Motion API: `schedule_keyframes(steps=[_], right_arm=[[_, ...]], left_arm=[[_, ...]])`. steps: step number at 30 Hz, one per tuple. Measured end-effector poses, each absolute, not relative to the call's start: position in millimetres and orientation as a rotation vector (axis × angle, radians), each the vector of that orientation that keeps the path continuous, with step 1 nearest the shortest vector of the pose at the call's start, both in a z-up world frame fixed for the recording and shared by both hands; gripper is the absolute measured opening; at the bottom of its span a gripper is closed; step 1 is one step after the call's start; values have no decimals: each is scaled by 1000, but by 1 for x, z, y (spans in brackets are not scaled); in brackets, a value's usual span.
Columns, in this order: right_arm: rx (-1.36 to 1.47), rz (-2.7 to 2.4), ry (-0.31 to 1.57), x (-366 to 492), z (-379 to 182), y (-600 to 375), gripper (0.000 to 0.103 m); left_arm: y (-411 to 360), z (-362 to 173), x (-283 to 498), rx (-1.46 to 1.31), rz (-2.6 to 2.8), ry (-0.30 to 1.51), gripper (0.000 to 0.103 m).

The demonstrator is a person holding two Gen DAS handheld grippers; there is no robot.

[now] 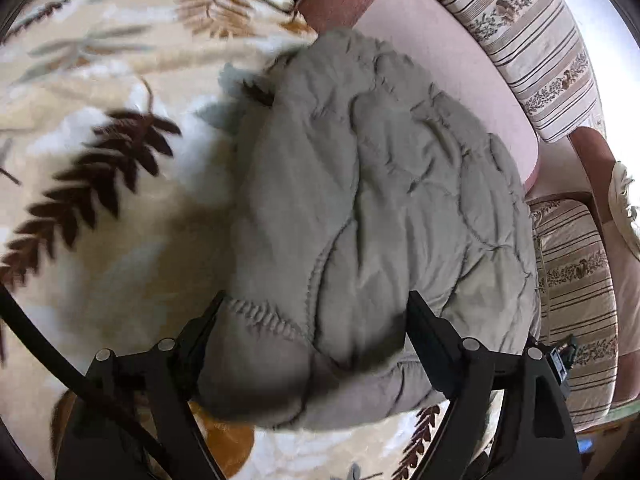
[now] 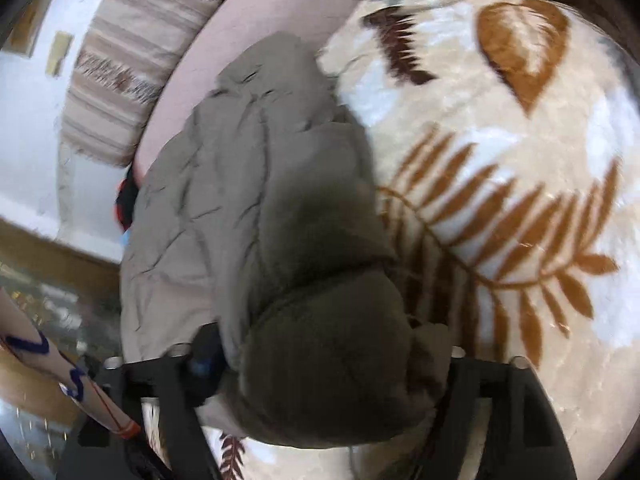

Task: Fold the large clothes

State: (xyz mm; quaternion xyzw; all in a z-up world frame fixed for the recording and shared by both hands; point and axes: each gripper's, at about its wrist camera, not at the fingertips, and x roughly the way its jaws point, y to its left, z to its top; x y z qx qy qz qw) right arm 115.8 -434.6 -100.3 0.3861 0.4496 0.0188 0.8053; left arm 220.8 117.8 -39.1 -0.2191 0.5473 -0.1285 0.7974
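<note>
1. A grey-green quilted jacket (image 1: 380, 208) lay bundled in a thick folded heap on a cream blanket (image 1: 120, 184) printed with brown and orange fern leaves.
2. The blanket covered a pink sofa seat (image 1: 448, 80), and the far edge of the jacket reached onto the bare pink cushion.
3. Striped, floral-banded cushions (image 1: 528, 40) stood behind and beside the seat.
4. The left hand-held gripper (image 1: 316, 312) pointed down at the near end of the jacket; its two black fingers (image 1: 436, 332) stood wide apart, with the stitched edge of the padded bundle lying between them.
5. Whether the pads pressed the fabric could not be told in the left wrist view.
6. The right hand-held gripper (image 2: 320, 364) likewise straddled a darker, shaded lobe of the jacket (image 2: 280, 208), jaws spread wide on either side of it.
7. The right wrist view was blurred, so contact there was unclear too.
</note>
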Motion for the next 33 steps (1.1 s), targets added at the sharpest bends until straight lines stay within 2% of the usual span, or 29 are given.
schedule_keyframes(steps=[5,8,11,14,15,16,17,18,19,21,25,27,29,30,33], right_arm=[[730,28,950,105,-75,-442,83],[715,22,957,108,-76,-446,87],[734,33,975,122,-86,-441,97],[780,53,1006,136,-101,-433,97],[786,56,1010,138,-103,-431,95],[787,56,1014,140,-103,-429,94],[791,61,1017,141,-103,-428,84],[805,70,1014,141,-101,-429,75],[833,76,1006,138,-100,-432,70],[861,103,994,132,-96,-436,57],[820,126,988,115,-89,-434,54],[816,137,992,106,-92,-433,54],[811,136,992,103,-97,-434,57],[802,118,993,101,-98,-435,67],[757,21,989,97,-94,-434,86]], left_arm=[[125,-7,206,-311,-243,1092,86],[128,-21,215,-330,-259,1125,86],[123,-45,224,-402,-318,1160,88],[110,-62,226,-452,-333,1179,90],[105,-61,224,-423,-311,1167,90],[102,-58,223,-402,-311,1158,84],[100,-54,219,-388,-309,1153,79],[100,-48,214,-372,-308,1148,70],[101,-43,211,-362,-310,1141,62],[105,-33,201,-362,-320,1132,56],[103,-25,181,-303,-293,1127,56],[98,-27,175,-270,-262,1123,60],[99,-30,173,-263,-221,1127,67],[99,-29,171,-259,-207,1126,68],[94,-21,168,-233,-194,1117,70]])
